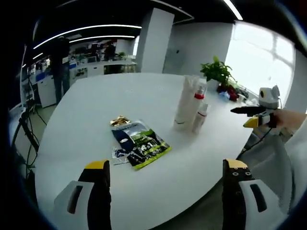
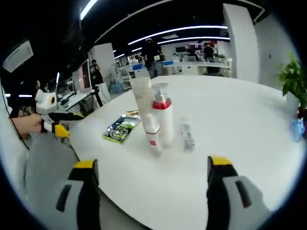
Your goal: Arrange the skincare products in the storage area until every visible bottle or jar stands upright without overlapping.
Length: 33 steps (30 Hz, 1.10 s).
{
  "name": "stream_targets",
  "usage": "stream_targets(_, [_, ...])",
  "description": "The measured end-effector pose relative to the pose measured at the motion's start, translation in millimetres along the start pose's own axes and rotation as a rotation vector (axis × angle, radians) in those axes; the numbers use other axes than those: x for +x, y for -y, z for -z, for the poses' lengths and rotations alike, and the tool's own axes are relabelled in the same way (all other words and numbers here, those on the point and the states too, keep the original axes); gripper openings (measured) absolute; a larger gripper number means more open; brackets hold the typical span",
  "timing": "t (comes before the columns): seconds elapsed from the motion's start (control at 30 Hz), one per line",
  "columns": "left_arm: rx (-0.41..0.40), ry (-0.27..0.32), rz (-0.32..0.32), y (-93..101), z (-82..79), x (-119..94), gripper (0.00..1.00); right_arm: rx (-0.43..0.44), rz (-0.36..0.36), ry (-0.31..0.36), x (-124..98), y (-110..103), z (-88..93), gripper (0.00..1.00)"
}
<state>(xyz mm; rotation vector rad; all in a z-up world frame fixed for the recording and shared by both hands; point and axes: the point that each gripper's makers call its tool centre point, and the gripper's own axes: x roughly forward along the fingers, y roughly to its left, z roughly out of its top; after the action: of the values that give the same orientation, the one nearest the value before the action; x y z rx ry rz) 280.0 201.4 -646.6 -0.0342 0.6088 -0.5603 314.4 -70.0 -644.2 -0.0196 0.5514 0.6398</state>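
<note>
Skincare products stand grouped on the white table (image 1: 96, 110): a tall white tube (image 1: 184, 99), a white pump bottle with a red collar (image 1: 196, 98) and a small white bottle (image 1: 199, 117). In the right gripper view the tube (image 2: 141, 98), pump bottle (image 2: 164, 117) and small red-labelled bottle (image 2: 153, 138) stand close together. Beside them is a small clear bottle (image 2: 187, 134); I cannot tell whether it stands or lies. My left gripper (image 1: 167, 172) is open and holds nothing, short of the table edge. My right gripper (image 2: 152, 170) is likewise open and holds nothing.
A green and blue sachet pack (image 1: 139, 142) (image 2: 120, 128) lies flat on the table. A potted plant (image 1: 218, 72) (image 2: 292, 79) stands at the far edge. The other gripper (image 1: 254, 117) (image 2: 57, 125) enters each view, held by a hand. People stand at desks behind.
</note>
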Motion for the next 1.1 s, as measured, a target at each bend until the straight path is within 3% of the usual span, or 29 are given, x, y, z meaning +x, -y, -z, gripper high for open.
stream_targets(0.1, [0.021,-0.014,-0.001,-0.8,1.1,2.8,0.95,-0.015,0.009,-0.023,7.0,9.7,1.4,0.90])
stream_targets(0.37, [-0.007,-0.021,0.004,-3.4,5.5,7.6,0.94,-0.035,0.026,-0.060,27.9,34.5,-3.9,0.83])
stream_targets(0.63, [-0.027,-0.010,0.002,-6.8,1.6,8.4,0.94,-0.068,0.044,-0.137,57.3,60.9,-6.7,0.72])
stream_targets(1.1, [-0.046,-0.025,-0.015,-12.5,10.4,8.2,0.94,-0.129,0.014,-0.235,108.7,79.5,-8.6,0.55])
